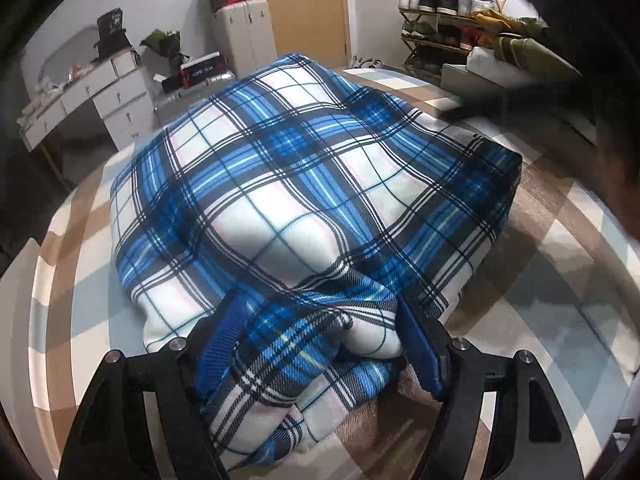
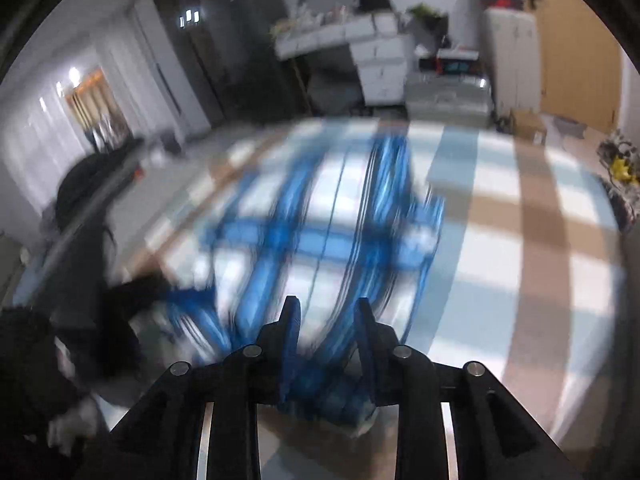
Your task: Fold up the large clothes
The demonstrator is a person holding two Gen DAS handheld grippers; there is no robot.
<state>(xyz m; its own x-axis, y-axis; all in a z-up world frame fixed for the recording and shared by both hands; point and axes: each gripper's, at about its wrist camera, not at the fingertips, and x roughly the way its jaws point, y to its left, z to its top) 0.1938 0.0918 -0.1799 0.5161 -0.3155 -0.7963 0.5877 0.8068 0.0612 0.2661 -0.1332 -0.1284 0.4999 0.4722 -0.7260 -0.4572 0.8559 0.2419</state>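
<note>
Over on the far left of the left wrist view sits a white dressing table with drawers [image 1: 100, 96], a pale hard-shell suitcase [image 1: 244, 36] further along by the wooden door [image 1: 308, 8]. Centre stage, the blue, white and black plaid fleece garment [image 1: 304, 184] lies folded in a thick bundle on the bed's checked cover of tan, pale blue and white squares [image 1: 560, 288]. The left gripper [image 1: 320, 312] points down at the near edge, its blue-padded fingers [image 1: 224, 328] spread wide, with a bunched fold of the plaid lying loose between them; the pads do not look pressed into it. On the right, a wooden shoe rack [image 1: 444, 4] stacked with trainers stands against the wall.

In the right wrist view everything is smeared by motion. The right gripper [image 2: 326, 304] has its jaws parted only narrowly, blue plaid cloth [image 2: 320, 220] sitting between the fingers low down. Whether the pads actually pinch it, I can't tell through the blur. Checked bedding [image 2: 520, 240] spreads away to the right.
</note>
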